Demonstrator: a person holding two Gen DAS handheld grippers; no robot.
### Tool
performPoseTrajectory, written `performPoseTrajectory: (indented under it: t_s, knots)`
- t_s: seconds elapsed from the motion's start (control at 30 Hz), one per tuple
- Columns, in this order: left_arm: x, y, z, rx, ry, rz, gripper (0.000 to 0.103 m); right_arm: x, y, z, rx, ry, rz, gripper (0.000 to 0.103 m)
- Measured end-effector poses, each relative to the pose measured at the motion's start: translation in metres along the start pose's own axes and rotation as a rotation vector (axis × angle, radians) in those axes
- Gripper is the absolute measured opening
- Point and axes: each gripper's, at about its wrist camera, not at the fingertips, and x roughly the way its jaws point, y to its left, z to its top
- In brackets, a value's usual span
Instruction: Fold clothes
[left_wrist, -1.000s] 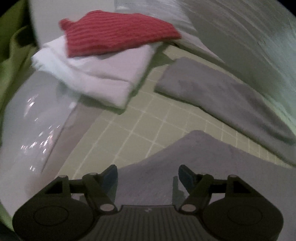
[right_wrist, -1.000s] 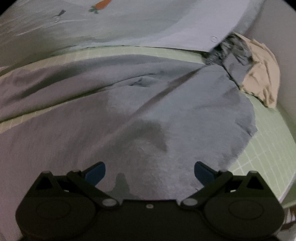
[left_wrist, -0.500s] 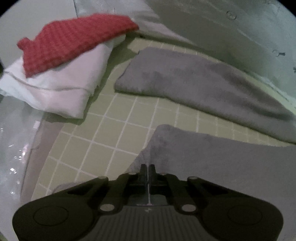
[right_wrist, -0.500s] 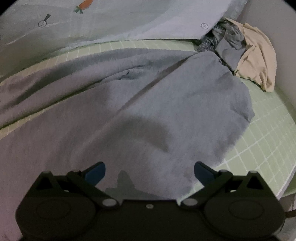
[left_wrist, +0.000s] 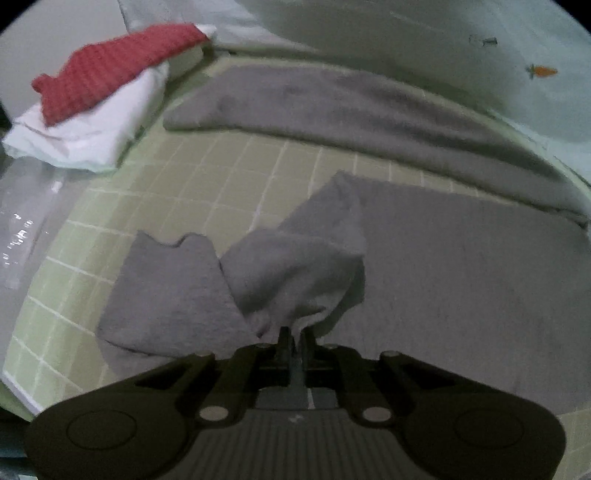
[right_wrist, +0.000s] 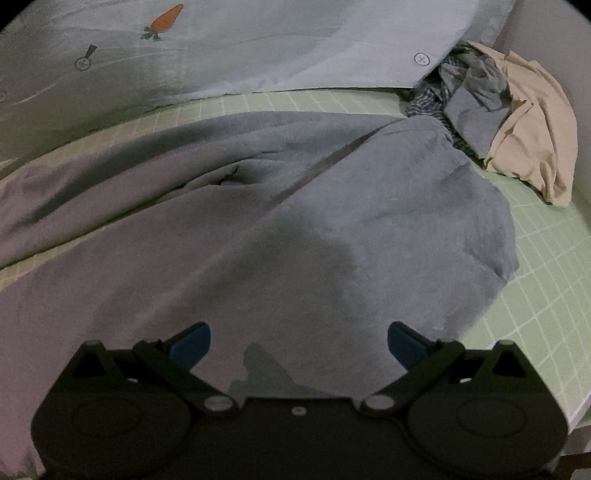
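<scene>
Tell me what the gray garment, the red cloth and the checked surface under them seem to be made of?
Gray garment: probably soft matte fleece or brushed knit; fuzzy nap, limp folds where the left tongs pinch it. Red cloth: likely a waffle or ribbed knit, judging by its bumpy grid texture. Checked surface: a smooth green mat with printed white lines, perhaps vinyl; hard to tell.

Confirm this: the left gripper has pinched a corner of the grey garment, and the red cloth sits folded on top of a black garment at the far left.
Not quite. The left gripper does pinch a bunched corner of the grey garment, though its jaws are easing open slightly. But the red cloth lies on a white garment, not a black one, as the left wrist view shows.
</scene>
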Motion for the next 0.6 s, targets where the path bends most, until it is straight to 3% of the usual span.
performPoseTrajectory:
  t_s: [0.27,0.5,0.6]
  knots:
    - [-0.027,0.034,0.039,-0.096,-0.140,0.018,0.020,0.001,-0.007,-0.001,0.033,-0.004,0.011,0.103]
    - [0.009,0.032,0.059,0.069,-0.017,-0.035,0.046,-0.006,0.005,-0.007,0.094,-0.022,-0.021,0.103]
    - [0.021,0.032,0.055,0.114,0.027,-0.061,0.049,-0.009,0.010,-0.014,0.123,-0.015,-0.043,0.103]
